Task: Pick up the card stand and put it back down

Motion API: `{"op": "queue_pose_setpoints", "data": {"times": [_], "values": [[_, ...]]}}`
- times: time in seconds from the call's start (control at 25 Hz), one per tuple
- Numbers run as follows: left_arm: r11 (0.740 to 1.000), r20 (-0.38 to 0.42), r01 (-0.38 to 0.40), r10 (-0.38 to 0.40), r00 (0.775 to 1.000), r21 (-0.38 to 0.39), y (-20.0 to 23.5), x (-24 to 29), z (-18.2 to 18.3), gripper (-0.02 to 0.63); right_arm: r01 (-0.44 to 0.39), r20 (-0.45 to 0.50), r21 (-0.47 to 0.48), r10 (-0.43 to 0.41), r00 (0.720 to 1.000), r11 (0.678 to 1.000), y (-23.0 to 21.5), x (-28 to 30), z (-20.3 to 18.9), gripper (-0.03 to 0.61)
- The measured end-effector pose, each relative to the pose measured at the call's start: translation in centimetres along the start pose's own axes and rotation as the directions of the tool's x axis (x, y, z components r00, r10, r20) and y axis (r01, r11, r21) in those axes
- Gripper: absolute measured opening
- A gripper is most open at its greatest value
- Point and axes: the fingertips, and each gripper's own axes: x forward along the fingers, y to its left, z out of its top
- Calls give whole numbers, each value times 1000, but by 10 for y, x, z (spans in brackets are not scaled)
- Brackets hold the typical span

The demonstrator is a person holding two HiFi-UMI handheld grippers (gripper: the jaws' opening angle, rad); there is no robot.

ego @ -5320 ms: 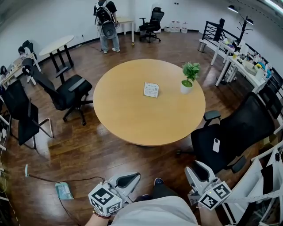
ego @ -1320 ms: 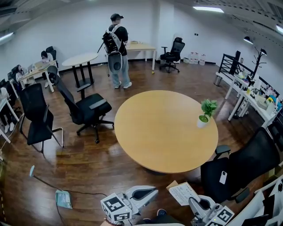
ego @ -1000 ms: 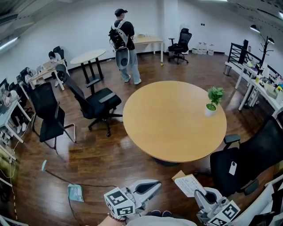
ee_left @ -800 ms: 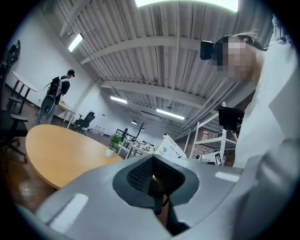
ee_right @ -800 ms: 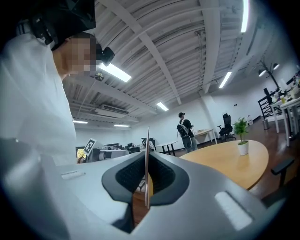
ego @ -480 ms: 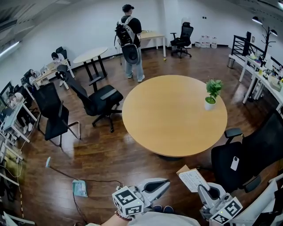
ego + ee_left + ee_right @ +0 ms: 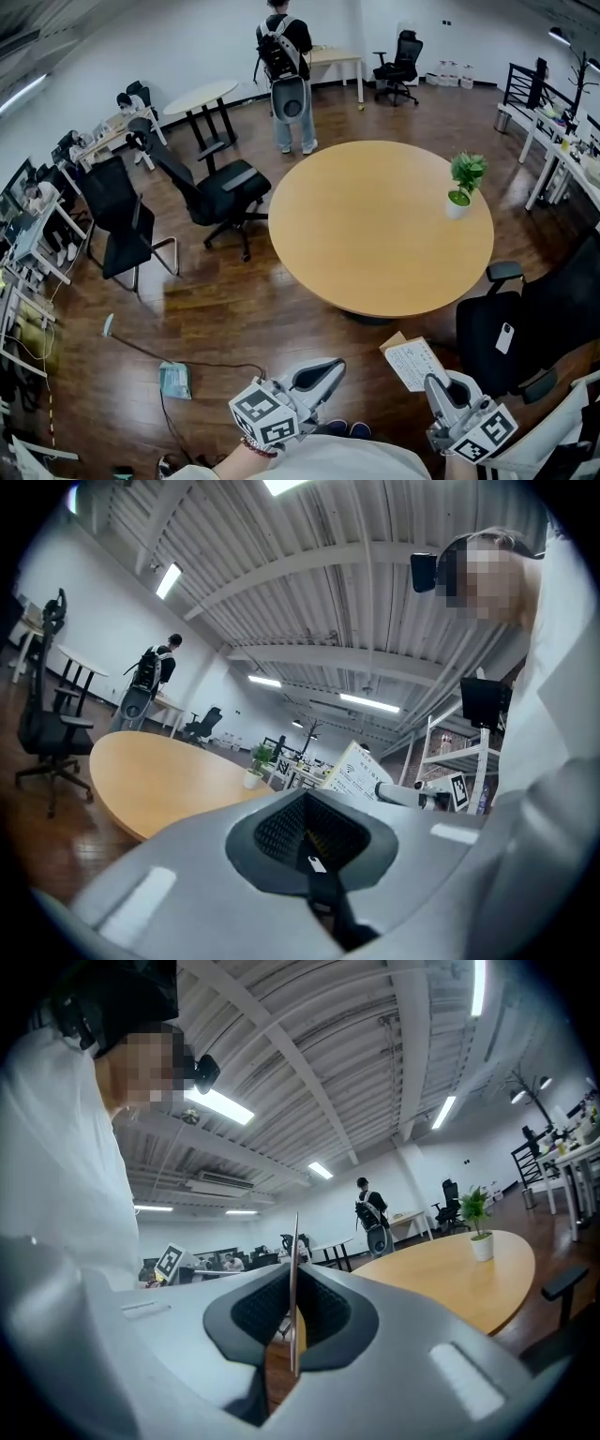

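The card stand, a white printed card with a tan back, is off the table and low in the head view, near my body. My right gripper is shut on its lower edge. In the right gripper view the card stand shows edge-on, pinched between the dark pads of the right gripper. My left gripper is shut with nothing in it, left of the card. The left gripper has its pads together, and the card stand shows beyond them to the right.
The round wooden table lies ahead, bearing only a small potted plant at its right. A black office chair with a phone on it stands close on the right. More chairs stand to the left, and a person with a backpack beyond.
In the oldest frame the card stand stood on the table; now the right gripper holds it near my body. Over the last second the view drifted, and both grippers stayed shut.
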Motion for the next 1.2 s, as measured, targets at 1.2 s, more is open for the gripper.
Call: {"op": "queue_pose_setpoints", "data": {"times": [1.2], "values": [[983,35,-180,181,983,-20,201,80,47,0,75,-121,212,-50,991,974,-182,164,-26,21]]}}
